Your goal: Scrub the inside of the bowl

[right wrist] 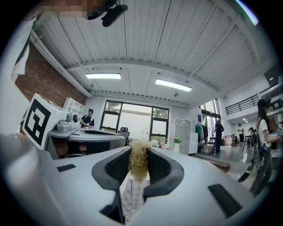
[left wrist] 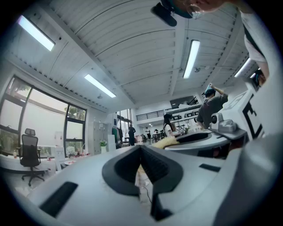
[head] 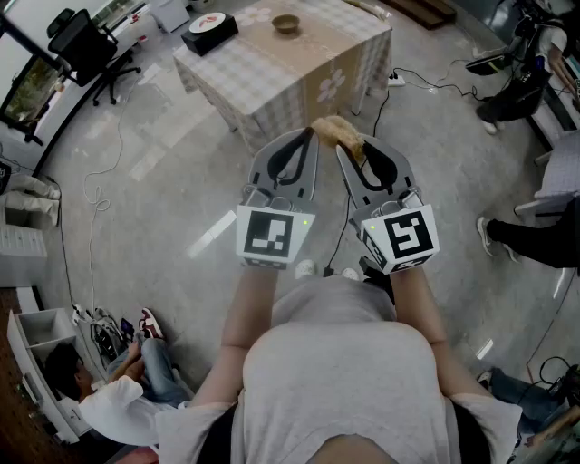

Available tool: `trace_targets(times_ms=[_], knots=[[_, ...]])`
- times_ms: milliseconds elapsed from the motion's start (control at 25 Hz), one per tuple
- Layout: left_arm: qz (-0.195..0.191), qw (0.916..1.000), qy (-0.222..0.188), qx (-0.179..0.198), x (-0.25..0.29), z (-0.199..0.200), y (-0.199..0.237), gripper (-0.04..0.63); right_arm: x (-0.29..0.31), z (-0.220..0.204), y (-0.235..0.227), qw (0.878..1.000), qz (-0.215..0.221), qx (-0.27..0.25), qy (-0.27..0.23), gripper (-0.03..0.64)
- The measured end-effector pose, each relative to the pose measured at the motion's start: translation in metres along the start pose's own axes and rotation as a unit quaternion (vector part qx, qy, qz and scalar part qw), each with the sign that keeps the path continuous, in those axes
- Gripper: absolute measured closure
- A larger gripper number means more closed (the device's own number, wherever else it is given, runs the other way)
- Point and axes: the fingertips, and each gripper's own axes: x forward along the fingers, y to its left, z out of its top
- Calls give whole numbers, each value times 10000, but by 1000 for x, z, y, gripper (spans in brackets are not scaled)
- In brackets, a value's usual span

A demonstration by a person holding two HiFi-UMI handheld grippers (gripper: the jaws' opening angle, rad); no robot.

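Note:
A small brown bowl (head: pixel 286 24) stands on the checked-cloth table (head: pixel 272 77), far ahead of both grippers. I hold the grippers side by side at chest height, well short of the table, tips nearly touching. My right gripper (head: pixel 344 145) is shut on a tan fibrous scrubber (head: pixel 335 132), which shows between its jaws as a straw-like tuft (right wrist: pixel 139 160) in the right gripper view. My left gripper (head: pixel 310 136) is shut with nothing in it, its jaws meeting (left wrist: pixel 140 153). From the left gripper view the scrubber (left wrist: pixel 166 142) appears at the right.
A black box with a white plate on top (head: pixel 209 31) sits at the table's left end. An office chair (head: pixel 86 45) stands far left. Cables run over the grey floor. A person sits on the floor at lower left (head: pixel 109 385); another person's legs show at right (head: pixel 530 237).

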Motion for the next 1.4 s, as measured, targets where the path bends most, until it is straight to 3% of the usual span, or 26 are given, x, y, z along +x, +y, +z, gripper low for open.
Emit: trace_targets(times_ms=[840,960,1400], knots=[[-409,9991,-12,-80,6,-15,50,584,49,-8,16,9993,-283,152,168,520],[-465,9989,16,76,6,-20,53,584,52,-8,18,9995,-257,122,157,520],[-215,9997,115,76,38,-30,53,584,63,-15,-10,9998,-49,176,96,520]])
